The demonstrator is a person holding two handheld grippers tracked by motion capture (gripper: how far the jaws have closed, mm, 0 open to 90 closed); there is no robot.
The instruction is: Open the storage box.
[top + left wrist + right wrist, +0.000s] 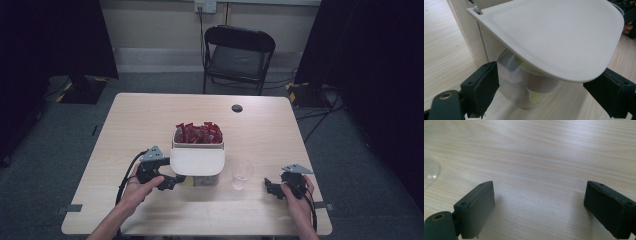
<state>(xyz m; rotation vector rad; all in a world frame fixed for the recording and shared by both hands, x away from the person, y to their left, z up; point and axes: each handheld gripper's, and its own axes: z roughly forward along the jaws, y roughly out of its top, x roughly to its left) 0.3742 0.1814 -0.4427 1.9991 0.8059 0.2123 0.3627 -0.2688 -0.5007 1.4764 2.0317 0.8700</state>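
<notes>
A white box [197, 146] stands mid-table with several red packets [198, 133] in its top. Its white lid [197, 161] tips toward me over a clear lower bin [206, 180]. My left gripper [176, 181] is at the bin's front left corner. In the left gripper view it [549, 97] stands open, the white lid [554, 35] above it and the clear bin [529, 90], with pale yellow contents, just ahead between the jaws without touching them. My right gripper [269, 189] rests open over bare wood [539, 202], right of a clear cup [242, 173].
The cup's rim [430, 170] shows at the left edge of the right gripper view. A cable hole [237, 108] sits near the table's far edge. A black folding chair [237, 55] stands beyond the table. Bare wood lies left of and behind the box.
</notes>
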